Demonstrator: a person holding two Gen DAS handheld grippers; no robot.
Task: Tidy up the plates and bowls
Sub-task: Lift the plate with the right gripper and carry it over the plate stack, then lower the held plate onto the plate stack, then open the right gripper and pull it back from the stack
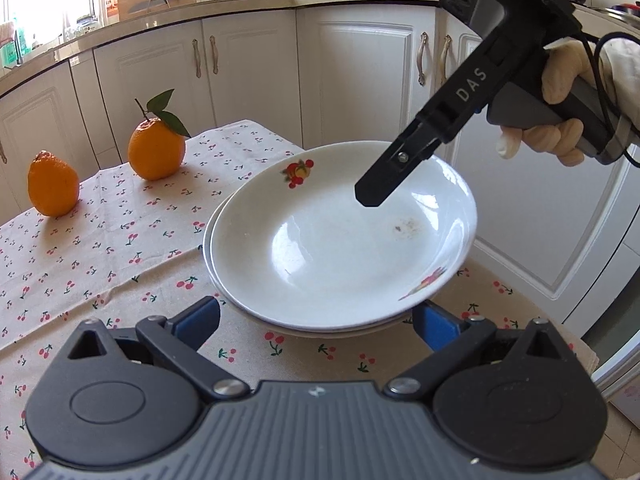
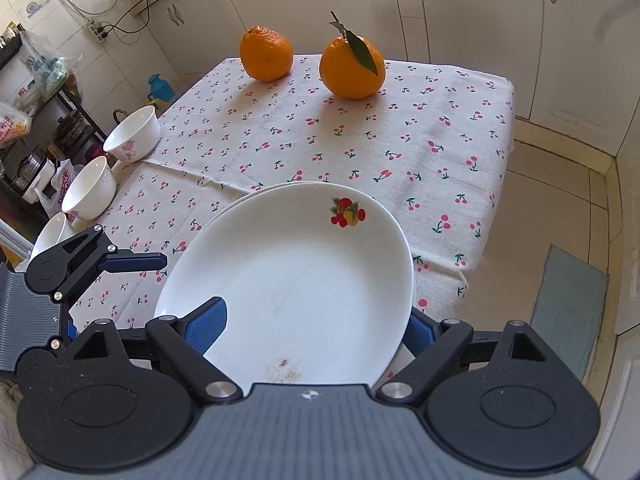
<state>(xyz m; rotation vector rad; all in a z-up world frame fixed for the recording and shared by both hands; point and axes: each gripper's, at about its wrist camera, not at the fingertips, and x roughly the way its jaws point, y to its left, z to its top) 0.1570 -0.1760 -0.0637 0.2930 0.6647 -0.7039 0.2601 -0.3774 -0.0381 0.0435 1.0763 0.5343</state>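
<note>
The top plate could slip and fall. It sits on another plate right at the corner of the table, and part of it sticks out past the edge. It looks a bit tilted too. If a gripper bumps it or lets it go the wrong way, it could slide off and break on the floor tiles. A hard squeeze on the thin rim could make the plate pop out sideways.

The right gripper hangs over the near side of the top plate. Its jaws stand wide apart. One blue pad is over the inside of the plate and the other one peeks out from under the rim. I think the pads are not pressing on it, but I cannot be sure.

The left gripper is low, at the other side of the plates. Its jaws are apart too, one on each side of the rim.

Three small bowls wait along the far edge of the table, well apart from the plates. Two oranges sit at the back.
</note>
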